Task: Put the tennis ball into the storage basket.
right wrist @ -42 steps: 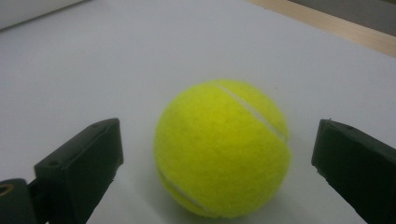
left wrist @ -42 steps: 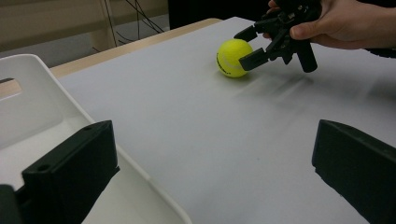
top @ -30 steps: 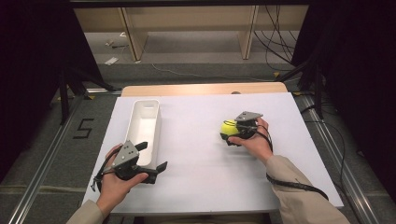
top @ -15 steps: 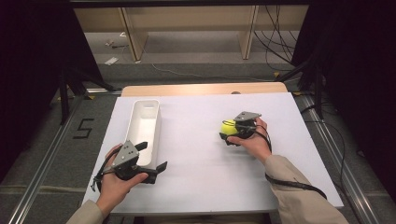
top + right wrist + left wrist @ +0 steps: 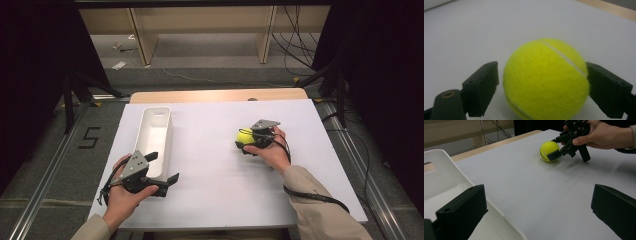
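Right gripper [image 5: 243, 140] jaws just closing around fuzzy yellow tennis ball [image 5: 545, 79], left side gap remains, left gripper [image 5: 165, 167] jaws wide, smooth white worktop [image 5: 210, 165].

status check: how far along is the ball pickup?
Done: the right gripper is placed around the tennis ball. In hand: its jaws have just been closing; one pad meets the ball, the other shows a thin gap, so there is no firm grip yet and the ball sits on the table. Left: clamp, lift, likely carry it to the white bin. The left gripper waits open beside the bin.
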Demonstrator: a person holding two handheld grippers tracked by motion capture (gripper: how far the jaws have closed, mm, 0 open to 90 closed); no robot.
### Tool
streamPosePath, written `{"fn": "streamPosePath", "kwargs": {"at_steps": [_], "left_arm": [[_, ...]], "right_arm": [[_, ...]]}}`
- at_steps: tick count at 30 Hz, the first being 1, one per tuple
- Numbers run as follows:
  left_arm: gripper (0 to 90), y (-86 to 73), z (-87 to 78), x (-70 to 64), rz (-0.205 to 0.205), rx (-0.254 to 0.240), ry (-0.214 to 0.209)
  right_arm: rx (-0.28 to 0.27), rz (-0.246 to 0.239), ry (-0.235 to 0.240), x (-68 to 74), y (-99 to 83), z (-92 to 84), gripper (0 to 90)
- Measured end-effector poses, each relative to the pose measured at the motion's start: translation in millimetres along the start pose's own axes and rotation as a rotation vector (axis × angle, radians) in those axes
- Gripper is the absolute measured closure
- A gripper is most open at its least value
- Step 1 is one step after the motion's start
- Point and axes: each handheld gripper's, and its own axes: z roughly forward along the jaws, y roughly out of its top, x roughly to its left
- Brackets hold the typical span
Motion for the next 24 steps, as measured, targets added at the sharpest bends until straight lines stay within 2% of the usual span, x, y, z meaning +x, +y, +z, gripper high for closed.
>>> {"fn": "streamPosePath", "kwargs": {"at_steps": [8,24], "left_arm": [[0.0,0.0,-0.1,-0.1,-0.003,0.000,0.001],[0.0,0.2,-0.5,-0.3,-0.003,-0.003,0.002]], "right_arm": [[-0.006,0.007,-0.003,-1.8,-0.7,-0.9,24.7],[0.000,0.003,0.001,-2.4,-0.2,-1.7,26.8]]}}
